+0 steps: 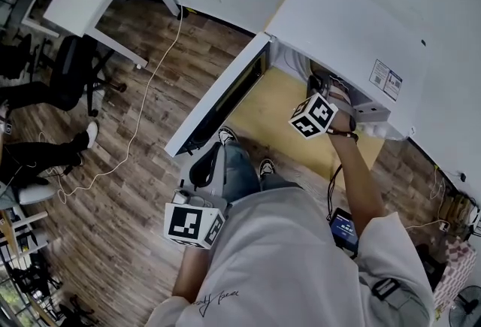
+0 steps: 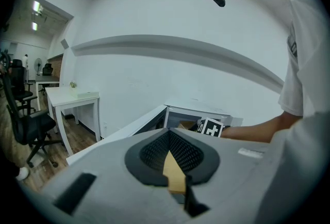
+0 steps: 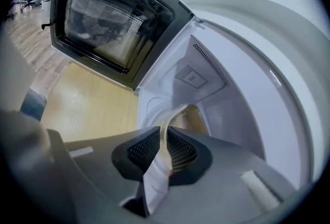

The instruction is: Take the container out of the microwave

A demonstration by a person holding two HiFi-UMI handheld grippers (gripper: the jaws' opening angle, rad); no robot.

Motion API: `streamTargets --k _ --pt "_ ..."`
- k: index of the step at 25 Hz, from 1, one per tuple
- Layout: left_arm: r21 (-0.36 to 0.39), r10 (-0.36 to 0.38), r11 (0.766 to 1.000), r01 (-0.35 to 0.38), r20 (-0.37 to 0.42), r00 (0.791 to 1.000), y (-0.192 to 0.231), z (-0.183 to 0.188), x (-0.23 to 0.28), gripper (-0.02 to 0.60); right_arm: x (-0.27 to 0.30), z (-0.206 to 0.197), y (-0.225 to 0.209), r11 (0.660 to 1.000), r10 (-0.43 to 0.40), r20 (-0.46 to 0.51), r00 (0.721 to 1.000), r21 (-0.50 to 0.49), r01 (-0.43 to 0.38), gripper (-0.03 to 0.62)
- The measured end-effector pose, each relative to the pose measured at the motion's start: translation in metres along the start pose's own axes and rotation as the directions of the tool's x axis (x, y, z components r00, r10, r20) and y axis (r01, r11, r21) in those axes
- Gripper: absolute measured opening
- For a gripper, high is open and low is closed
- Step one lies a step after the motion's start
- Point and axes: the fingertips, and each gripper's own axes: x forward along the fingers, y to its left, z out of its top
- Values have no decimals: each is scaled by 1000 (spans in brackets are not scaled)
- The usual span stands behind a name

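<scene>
Clear-plastic container [image 3: 178,115], inside the open microwave [image 3: 206,73], clamped at its rim by the right tool [image 3: 164,134]; left tool [image 2: 167,135] closed, empty. Grasp apparently made; next, a level withdrawal over the worktop [image 3: 87,104].

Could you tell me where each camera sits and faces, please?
Head view: on the head, steeply down at the open microwave; shirt, right arm, left tongs, right tongs show.
Left gripper view: on left tongs, facing the microwave; right arm shows.
Right gripper view: on right tongs, facing into the microwave; tongs pinch the container.
Shared: head and left views both show the right marker cube.
</scene>
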Motion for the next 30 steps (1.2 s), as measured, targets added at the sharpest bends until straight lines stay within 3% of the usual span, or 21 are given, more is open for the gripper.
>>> streamTargets --k 5,19,23,30 --pt "70 -5 998 1 45 999 -14 9 -4 -5 -9 -1 5 1000 10 13 1000 1 -10 57" --pt "32 -35 999 34 31 999 -28 -3 -15 -5 -38 -4 14 999 34 49 998 31 -35 57" --pt "-25 -56 998 57 63 996 -32 4 -20 -6 -48 -3 16 998 46 60 997 44 -49 57" --pt "-24 -65 997 67 89 994 -36 12 -19 -6 -63 1 24 994 78 89 993 76 -85 57"
